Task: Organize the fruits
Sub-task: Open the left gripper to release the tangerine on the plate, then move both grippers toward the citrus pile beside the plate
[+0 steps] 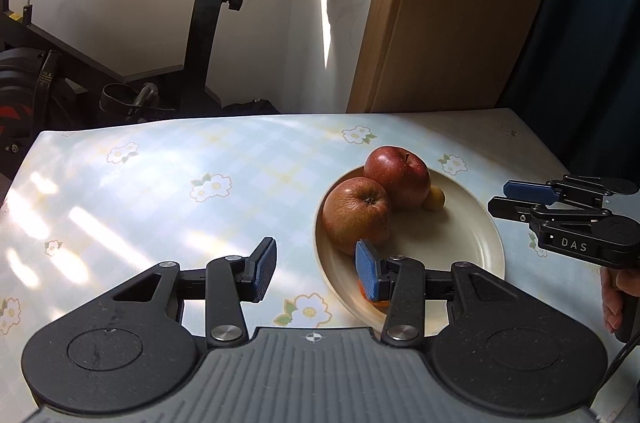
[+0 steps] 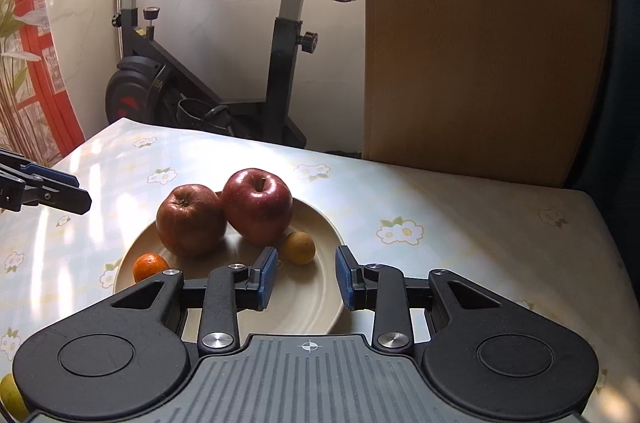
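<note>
A cream plate (image 1: 460,243) (image 2: 304,303) on the flowered tablecloth holds two red apples side by side, a duller one (image 1: 356,215) (image 2: 190,219) and a glossy dark one (image 1: 398,179) (image 2: 258,207). A small yellow fruit (image 1: 434,198) (image 2: 299,247) lies beside the dark apple. A small orange (image 2: 149,266) sits at the plate's near left rim, mostly hidden behind my finger in the left wrist view. My left gripper (image 1: 316,263) (image 2: 80,192) hangs open over the plate's left edge, holding nothing. My right gripper (image 2: 306,273) (image 1: 500,198) is open above the plate's near side, also holding nothing.
Another yellow fruit (image 2: 10,399) peeks in at the bottom left corner. An exercise bike (image 2: 208,95) and a wooden panel (image 2: 480,43) stand behind the table's far edge. A person's hand (image 1: 612,299) grips the right tool's handle. The table's right edge (image 2: 612,243) is close.
</note>
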Motion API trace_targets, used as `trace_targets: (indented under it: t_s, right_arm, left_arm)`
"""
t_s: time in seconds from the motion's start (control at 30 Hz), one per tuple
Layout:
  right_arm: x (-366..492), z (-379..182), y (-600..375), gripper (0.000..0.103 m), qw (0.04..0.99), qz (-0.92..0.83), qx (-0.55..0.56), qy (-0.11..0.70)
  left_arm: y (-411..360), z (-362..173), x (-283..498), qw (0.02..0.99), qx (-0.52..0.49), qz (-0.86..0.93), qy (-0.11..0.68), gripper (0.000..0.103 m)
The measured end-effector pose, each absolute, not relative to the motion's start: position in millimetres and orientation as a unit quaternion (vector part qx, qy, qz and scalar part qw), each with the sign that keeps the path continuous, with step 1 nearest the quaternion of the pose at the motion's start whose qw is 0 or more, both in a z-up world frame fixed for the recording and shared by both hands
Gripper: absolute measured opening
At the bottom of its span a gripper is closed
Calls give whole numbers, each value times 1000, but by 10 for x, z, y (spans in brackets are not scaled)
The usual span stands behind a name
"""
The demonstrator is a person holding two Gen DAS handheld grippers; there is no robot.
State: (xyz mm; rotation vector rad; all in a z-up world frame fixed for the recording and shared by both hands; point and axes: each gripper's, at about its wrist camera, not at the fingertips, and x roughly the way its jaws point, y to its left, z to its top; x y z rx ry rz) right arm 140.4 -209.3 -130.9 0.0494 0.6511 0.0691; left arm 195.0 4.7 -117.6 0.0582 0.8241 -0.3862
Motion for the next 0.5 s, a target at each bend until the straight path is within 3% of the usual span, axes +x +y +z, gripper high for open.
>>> trace_targets:
  t_s: [0.5]
  right_arm:
    - [702,-1278,-2027,30,951,15,85,296]
  left_arm:
    - [835,-926,1558,919,-2,-130,373,46]
